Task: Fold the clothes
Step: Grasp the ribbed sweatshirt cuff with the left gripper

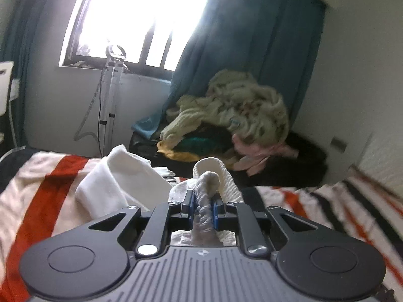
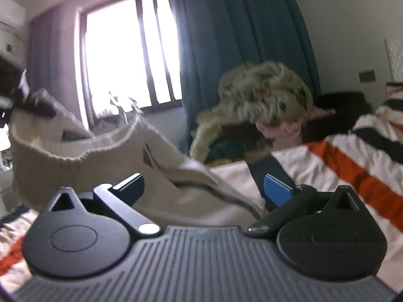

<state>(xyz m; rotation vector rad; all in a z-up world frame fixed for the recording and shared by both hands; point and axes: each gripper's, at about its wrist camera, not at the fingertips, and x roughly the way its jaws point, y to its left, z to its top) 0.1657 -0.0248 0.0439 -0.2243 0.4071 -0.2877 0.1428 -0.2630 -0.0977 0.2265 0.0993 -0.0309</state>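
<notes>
left gripper (image 1: 203,207) was clamped on bunched white sweater (image 1: 214,176) over the bed (image 1: 50,176); right gripper (image 2: 204,188) gaped apart, empty. thin pinch could slip.

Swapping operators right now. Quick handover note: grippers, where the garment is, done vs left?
Left gripper: shut on a bunched, ribbed edge of the white knit garment, held up off the striped bedspread.
Right gripper: open, holding nothing; the garment lies just ahead of it, with the ribbed hem lifted at its left.
Unsorted clothes pile sits beyond the bed by the blue curtain.
Done: garment picked up on one side only. No fold is visible.
Left: probably grip a second edge with the right, spread flat, fold, then work through the pile.
</notes>
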